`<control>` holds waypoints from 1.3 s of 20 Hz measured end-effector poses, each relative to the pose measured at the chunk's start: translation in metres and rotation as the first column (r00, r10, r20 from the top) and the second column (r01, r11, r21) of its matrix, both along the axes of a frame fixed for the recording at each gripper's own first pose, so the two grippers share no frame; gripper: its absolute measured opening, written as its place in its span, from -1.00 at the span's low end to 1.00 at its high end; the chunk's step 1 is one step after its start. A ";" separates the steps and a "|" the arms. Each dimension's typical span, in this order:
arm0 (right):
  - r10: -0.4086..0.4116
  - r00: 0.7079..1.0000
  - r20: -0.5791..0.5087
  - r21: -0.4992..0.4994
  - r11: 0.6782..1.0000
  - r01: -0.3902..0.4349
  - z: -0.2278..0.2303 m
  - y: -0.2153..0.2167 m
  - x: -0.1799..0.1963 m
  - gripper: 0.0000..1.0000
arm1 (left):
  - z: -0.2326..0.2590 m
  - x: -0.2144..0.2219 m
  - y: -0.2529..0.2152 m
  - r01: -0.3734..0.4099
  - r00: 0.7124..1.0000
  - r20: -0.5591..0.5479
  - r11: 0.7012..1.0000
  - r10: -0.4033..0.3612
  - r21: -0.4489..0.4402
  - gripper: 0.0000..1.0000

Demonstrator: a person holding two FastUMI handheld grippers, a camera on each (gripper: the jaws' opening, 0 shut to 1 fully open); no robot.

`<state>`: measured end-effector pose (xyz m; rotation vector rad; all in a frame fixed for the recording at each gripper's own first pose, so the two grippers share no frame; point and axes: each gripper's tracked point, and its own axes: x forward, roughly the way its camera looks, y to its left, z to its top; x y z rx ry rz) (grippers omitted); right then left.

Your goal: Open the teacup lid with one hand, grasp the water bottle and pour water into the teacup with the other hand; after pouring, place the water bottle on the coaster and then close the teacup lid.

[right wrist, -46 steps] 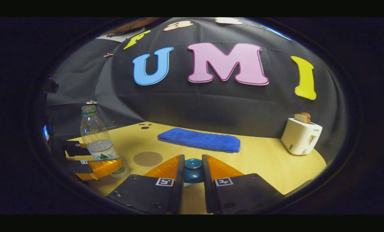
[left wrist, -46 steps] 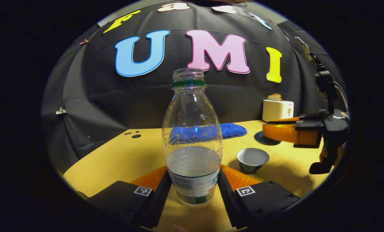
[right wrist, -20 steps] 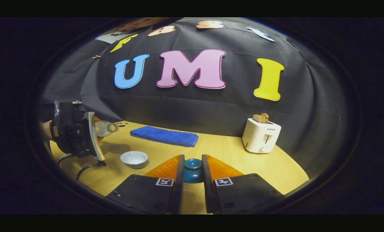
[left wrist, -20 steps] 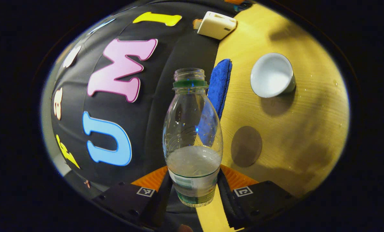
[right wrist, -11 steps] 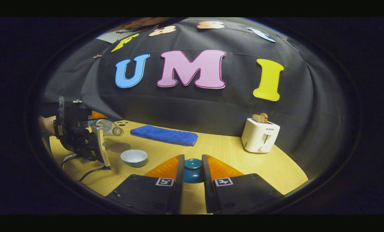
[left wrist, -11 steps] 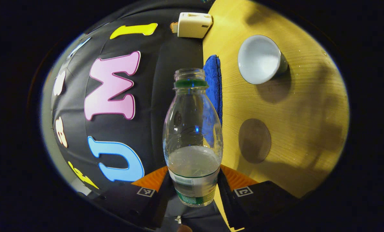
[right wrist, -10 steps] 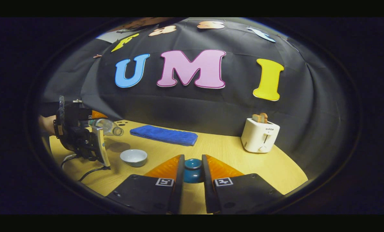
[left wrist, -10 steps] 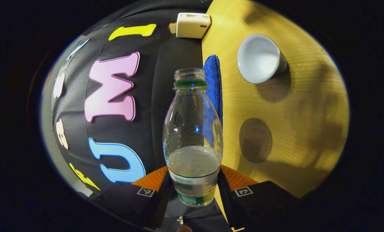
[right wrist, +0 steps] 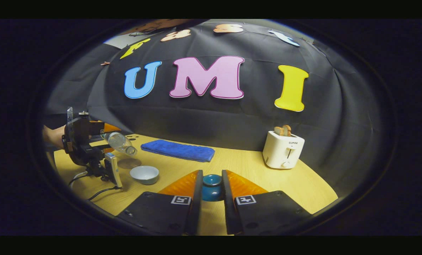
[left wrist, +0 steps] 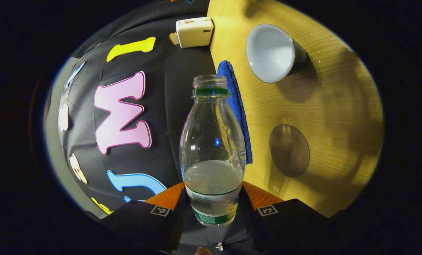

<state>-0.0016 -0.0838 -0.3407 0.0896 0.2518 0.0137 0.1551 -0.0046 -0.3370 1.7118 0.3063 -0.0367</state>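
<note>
The left claw point(left wrist: 212, 203), pinching the bottle point(left wrist: 212, 148), has tipped it further toward the cup point(left wrist: 270, 53), so pouring is imminent, while the right claw point(right wrist: 211, 189) pinches the lid point(right wrist: 211, 187).

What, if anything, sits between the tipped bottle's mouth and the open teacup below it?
Nothing visible does. In the right gripper view the water bottle, held by the left gripper, tilts mouth-down above the uncovered teacup, with open air between. The lid is held aside in the right gripper; the coaster lies beside the cup.
</note>
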 end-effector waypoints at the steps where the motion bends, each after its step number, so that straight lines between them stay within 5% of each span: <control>1: 0.000 1.000 0.000 0.001 1.000 0.000 0.000 0.000 0.000 -0.29 | 0.001 0.001 0.000 0.004 1.000 0.002 1.000 -0.004 0.007 0.47; 7: -0.002 1.000 0.007 -0.001 1.000 0.002 0.002 -0.001 -0.002 -0.48 | 0.007 0.005 0.002 0.028 0.999 0.015 0.998 -0.029 0.052 0.47; 10: -0.001 1.000 0.012 -0.005 1.000 0.001 0.004 -0.001 -0.002 -0.29 | 0.011 0.010 0.003 0.050 0.998 0.034 0.995 -0.053 0.082 0.48; 12: 0.001 1.000 0.012 -0.008 1.000 -0.001 0.004 -0.001 -0.004 -0.48 | 0.015 0.012 0.002 0.070 0.996 0.050 0.992 -0.076 0.108 0.47; 13: 0.001 1.000 0.014 -0.012 1.000 -0.001 0.005 -0.001 -0.004 -0.29 | 0.017 0.013 0.002 0.079 0.995 0.055 0.990 -0.086 0.118 0.47; 19: -0.004 1.000 0.023 -0.016 1.000 0.004 0.009 -0.001 -0.005 -0.29 | 0.034 0.021 0.002 0.115 0.987 0.090 0.979 -0.132 0.167 0.47; 21: 0.001 1.000 0.027 -0.021 1.000 0.000 0.011 -0.001 -0.006 -0.48 | 0.038 0.024 0.000 0.130 0.984 0.098 0.974 -0.150 0.188 0.46; 26: 0.001 0.999 0.033 -0.022 1.000 -0.001 0.013 0.000 -0.007 -0.29 | 0.049 0.028 -0.004 0.166 0.973 0.118 0.958 -0.198 0.236 0.48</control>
